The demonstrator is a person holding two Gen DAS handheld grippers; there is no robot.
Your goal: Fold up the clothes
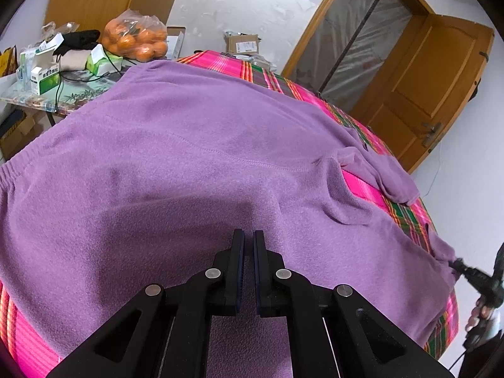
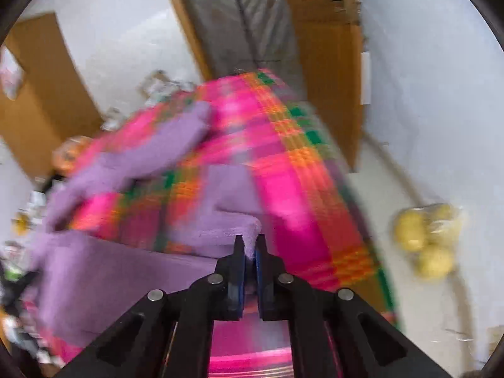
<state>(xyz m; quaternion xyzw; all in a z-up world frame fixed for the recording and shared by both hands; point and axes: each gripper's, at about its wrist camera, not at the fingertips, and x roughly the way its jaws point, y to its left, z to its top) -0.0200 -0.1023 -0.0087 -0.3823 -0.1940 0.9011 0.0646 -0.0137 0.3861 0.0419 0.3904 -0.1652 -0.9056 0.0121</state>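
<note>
- Purple fleece trousers [image 1: 176, 163] spread flat over a pink plaid cloth [image 1: 362, 186], covering most of the surface beneath; whether bed or counter cannot be told from these views.
- Elastic waistband [image 1: 9, 173] at the left edge of the left wrist view; legs running away to the right, toward the surface's right-hand end near the wooden door [image 1: 441, 94].
- Long axis therefore left to right across the surface, waist at one end, cuffs at the other.
- Far leg lying with its cuff [image 1: 400, 189] curled over, a wedge of plaid showing between the two legs.
- Near leg's cuff pinched in the right claw [image 2: 249, 245], closed on a fold of purple fleece, as also seen at the right border of the left wrist view [image 1: 453, 261].
- Left claw [image 1: 249, 236] closed with only a narrow slit between the pads, poised over the seat of the trousers, nothing visibly held; contact with the cloth not clear.
- Right wrist view heavily blurred, so fine detail of the grip uncertain.
- Step in hand, by appearances: carrying the near leg over onto the far leg, or toward the waist.
- Best done by lifting the cuff just clear of the cloth, keeping the fleece taut, and laying edge to edge.
- Worth flattening the curled far cuff first, or the fold will trap a lump.
- Left claw well placed to pin the seat against sliding.
- Beyond the far-left corner: a bag of oranges [image 1: 135, 37] and small boxes [image 1: 44, 72] on a side table.
</note>
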